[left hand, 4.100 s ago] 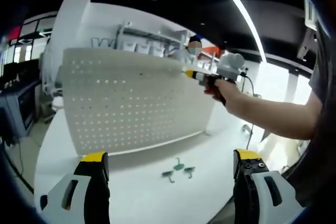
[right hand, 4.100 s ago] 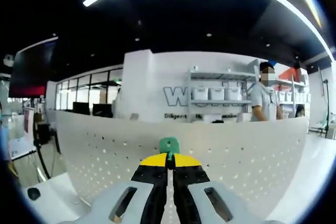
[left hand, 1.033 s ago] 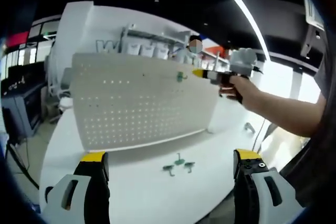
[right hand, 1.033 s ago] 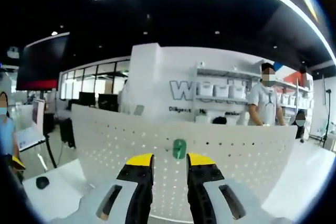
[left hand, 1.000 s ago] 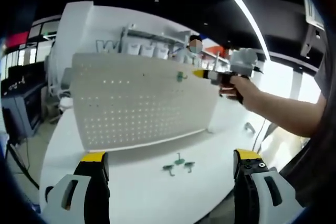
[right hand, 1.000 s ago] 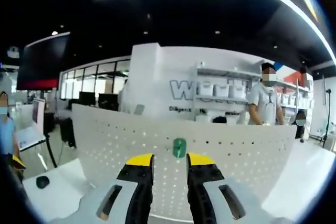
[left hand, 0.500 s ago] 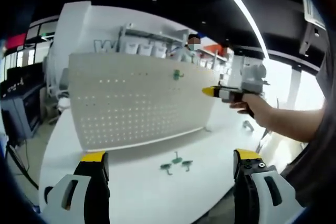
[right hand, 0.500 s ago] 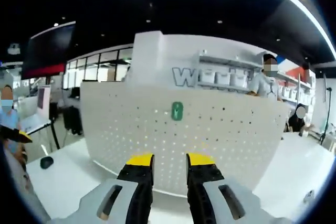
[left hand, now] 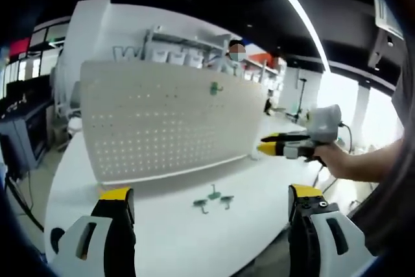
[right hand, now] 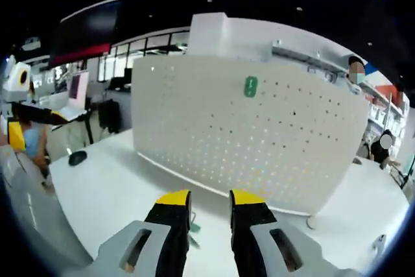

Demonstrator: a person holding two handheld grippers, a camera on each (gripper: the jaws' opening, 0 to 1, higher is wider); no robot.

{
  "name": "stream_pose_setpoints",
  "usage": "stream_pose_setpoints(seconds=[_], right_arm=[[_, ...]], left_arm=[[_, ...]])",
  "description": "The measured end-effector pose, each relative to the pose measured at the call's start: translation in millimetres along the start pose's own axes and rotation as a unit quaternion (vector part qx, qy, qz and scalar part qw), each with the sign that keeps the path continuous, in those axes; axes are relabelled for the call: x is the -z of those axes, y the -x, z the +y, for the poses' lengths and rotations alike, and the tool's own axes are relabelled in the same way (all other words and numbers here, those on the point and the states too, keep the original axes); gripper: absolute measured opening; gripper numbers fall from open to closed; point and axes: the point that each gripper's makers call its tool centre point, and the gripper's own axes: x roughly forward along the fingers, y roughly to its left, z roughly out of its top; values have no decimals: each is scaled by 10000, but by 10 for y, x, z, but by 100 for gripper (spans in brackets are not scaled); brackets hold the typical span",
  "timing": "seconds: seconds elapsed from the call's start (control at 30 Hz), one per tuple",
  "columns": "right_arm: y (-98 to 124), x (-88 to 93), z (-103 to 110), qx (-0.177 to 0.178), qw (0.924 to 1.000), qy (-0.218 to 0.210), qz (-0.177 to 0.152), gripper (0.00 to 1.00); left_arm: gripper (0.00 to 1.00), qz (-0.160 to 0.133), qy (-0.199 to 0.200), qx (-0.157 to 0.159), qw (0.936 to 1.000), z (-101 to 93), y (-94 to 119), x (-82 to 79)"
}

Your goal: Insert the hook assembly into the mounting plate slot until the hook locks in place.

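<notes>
A white pegboard [left hand: 165, 118] stands upright on a white table [left hand: 162, 238]. A green hook [left hand: 214, 87] sits in the pegboard near its top edge, right of the middle; in the right gripper view the hook [right hand: 250, 86] shows up high on the board, left of centre. Three more green hooks [left hand: 212, 198] lie on the table just in front of the pegboard's foot.

The left gripper [left hand: 211, 209] hangs over the near table edge, jaws spread wide and holding nothing. The right gripper [left hand: 267, 145], held in a hand [left hand: 334, 160], is off the pegboard's right end and well apart from the mounted hook. In its own view the right gripper [right hand: 208, 202] has a narrow gap between its yellow tips, with nothing in it.
</notes>
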Motion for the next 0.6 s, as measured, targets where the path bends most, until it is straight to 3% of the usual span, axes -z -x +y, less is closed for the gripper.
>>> stream_pose_setpoints(seconds=[0.6], right_arm=[[94,245,358,-470,9986,-4,261,22]], left_arm=[[100,98,-2,24,9999,-41,-4,63]])
